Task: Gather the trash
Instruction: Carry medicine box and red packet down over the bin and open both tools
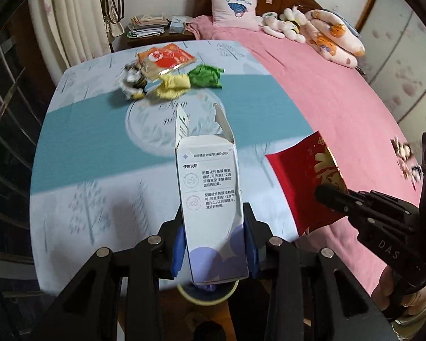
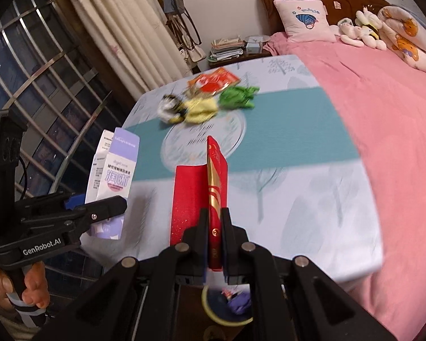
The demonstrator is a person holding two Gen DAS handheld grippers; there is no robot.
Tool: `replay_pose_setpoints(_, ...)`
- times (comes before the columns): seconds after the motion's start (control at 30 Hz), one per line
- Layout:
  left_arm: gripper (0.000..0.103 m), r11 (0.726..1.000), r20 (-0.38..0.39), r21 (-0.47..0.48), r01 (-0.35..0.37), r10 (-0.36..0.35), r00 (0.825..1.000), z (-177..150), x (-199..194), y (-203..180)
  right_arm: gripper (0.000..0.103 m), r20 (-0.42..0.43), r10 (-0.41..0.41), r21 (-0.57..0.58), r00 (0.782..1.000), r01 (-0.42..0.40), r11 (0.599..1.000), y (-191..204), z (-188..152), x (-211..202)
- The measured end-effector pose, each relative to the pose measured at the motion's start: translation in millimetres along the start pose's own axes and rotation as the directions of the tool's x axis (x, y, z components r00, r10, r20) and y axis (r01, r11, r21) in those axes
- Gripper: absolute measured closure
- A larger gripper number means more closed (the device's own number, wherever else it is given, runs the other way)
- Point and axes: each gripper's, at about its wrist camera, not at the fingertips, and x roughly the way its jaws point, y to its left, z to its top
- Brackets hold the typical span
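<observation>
- Left wrist view: the left gripper (image 1: 213, 244) has its jaws clenched on the lower part of a white carton (image 1: 210, 199), held upright above the near edge of the bed (image 1: 340, 93). The carton's top flaps are torn open, and its long upper part stands free of the jaws.
- Right wrist view: the right gripper (image 2: 214, 244) has its jaws clenched on a red envelope (image 2: 213, 187) taken edge-on, with one panel splayed out to the left.
- A round bin (image 2: 227, 309) shows below both grippers, with purple scrap already in it. Only a sliver of it is visible in either view.
- Risk, judged: the envelope is thin and light, so on release it may flutter and miss the bin. The open panel adds to that.
- Risk, judged: the two grippers hang near each other over one small opening, so dropping both items at once may cause a knock between them.
- Remaining trash lies well apart at the far side of the cloth: a green wad (image 1: 206, 76), a yellow wad (image 1: 173, 85), a black-and-white wrapper (image 1: 132, 82) and an orange packet (image 1: 166, 58).
- Nothing stands between the grippers and that pile.
</observation>
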Motion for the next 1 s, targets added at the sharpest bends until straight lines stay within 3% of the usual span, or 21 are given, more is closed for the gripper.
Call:
replay_pose_setpoints(0.3,0.07,0.999,-0.066,0.028,0.03,-0.028,0.997,-90.5,-14.3,21.1,0.096,-0.086,-0.008,0.01,0.996,0.009,1.0,49.7,-89.0,-2.2)
replay_pose_setpoints(0.53,0.07,0.999,-0.126,0.032,0.044,-0.04,0.991,-141.3,11.0,14.7,0.096,-0.182,-0.049,0.011,0.982,0.051,0.999,49.4,-140.3,19.7)
replay_pose_setpoints(0.73,0.07,0.999,-0.196,-0.001,0.054,-0.053,0.979,-188.2,70.0,7.5,0.096,-0.261,-0.083,0.082,0.962,0.107,0.991,18.4,-186.9,67.5)
replay_pose_setpoints(1.0,0.07,0.997,-0.262,-0.061,0.038,-0.053,0.964,-244.3,183.1,13.1,0.096,-0.34,-0.087,0.113,0.936,0.132,0.985,-28.8,-254.5,162.0)
